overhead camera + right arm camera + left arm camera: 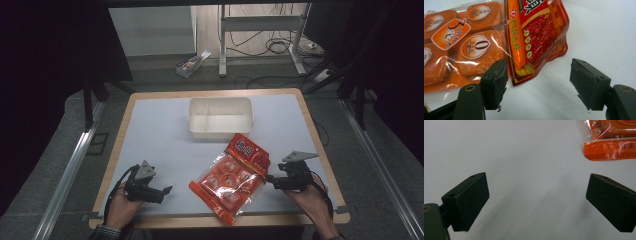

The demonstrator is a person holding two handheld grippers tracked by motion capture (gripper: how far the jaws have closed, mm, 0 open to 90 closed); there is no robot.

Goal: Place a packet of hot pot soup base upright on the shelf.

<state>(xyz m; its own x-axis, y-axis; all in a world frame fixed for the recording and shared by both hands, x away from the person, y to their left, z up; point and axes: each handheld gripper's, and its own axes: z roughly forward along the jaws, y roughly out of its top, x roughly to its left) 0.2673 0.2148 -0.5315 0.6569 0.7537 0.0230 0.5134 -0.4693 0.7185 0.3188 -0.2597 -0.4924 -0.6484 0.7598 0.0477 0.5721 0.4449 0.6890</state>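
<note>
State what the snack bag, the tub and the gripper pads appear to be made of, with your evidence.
Snack bag: thin glossy plastic film; it crinkles, glares, partly see-through. Tub: probably matte off-white plastic, smooth thin walls. Right gripper pads: black foam or rubber, seemingly; frayed, crumbly edges.

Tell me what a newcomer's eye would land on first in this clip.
The orange-red snack bag, lying slantwise on the white table near its front edge, grabs attention first. Behind it sits an empty white bin. The left gripper and right gripper flank the bag, both open; in the right gripper view, the bag's corner lies between the jaws.
</note>
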